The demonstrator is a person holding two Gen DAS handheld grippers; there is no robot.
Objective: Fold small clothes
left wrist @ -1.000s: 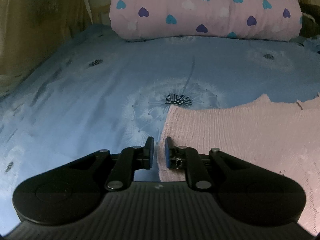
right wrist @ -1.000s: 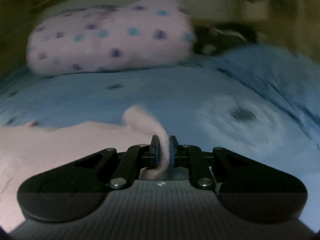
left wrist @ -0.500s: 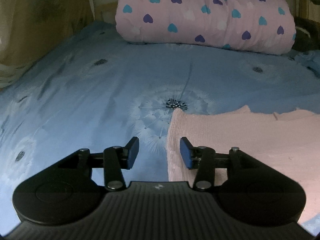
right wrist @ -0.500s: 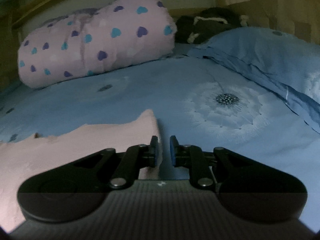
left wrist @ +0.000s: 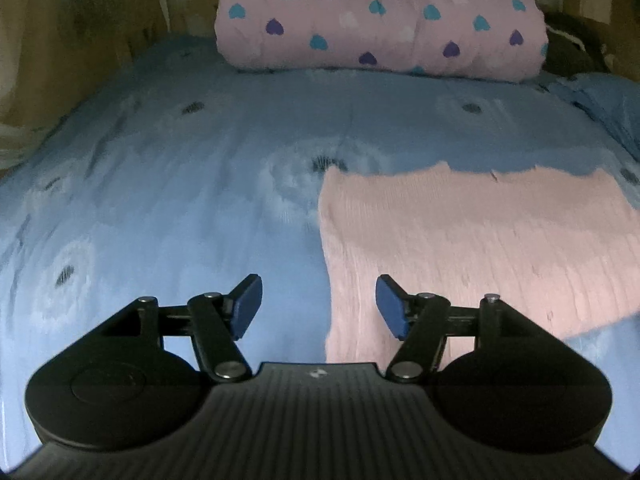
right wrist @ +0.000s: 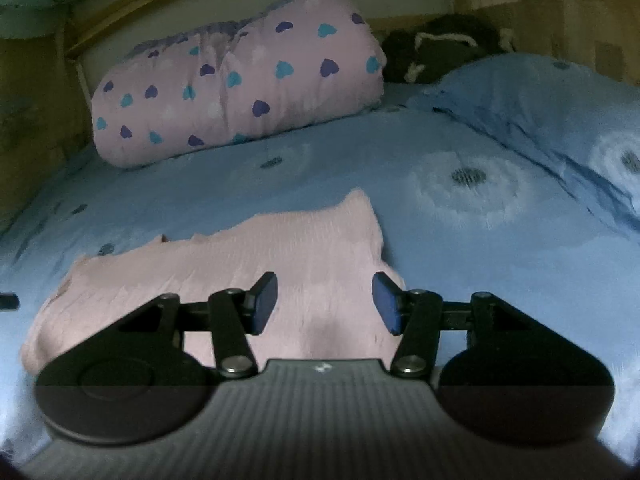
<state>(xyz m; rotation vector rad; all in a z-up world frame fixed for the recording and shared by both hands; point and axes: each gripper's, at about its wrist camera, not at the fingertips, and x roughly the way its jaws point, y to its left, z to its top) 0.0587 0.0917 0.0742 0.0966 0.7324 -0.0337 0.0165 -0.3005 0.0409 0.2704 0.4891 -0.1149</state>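
Both grippers have just let go. A second ago the left gripper (left wrist: pixel 319 306) was pinched almost shut on the left edge of the pink garment (left wrist: pixel 460 248), and the right gripper (right wrist: pixel 325 304) was clamped on a raised corner of the same cloth. Now the jaws of each have been opening and stand wide apart, with nothing pressed between the pads. The garment lies flat on the blue bedsheet (left wrist: pixel 180 208), below and ahead of both tools.

In the left view, the garment's left edge runs forward from between the open jaws, so the cloth sits mostly under the right finger and off to that side. In the right view, the garment (right wrist: pixel 224 272) spreads ahead and to the left, its right edge just inside the right finger. Both tools also appear to have backed away and lifted, since more of the bed shows than before, up to the heart-print quilt (left wrist: pixel 380 20) at the far end.

The release suggests one fold has been laid down. What probably comes next is a fresh grip on an edge for another fold.
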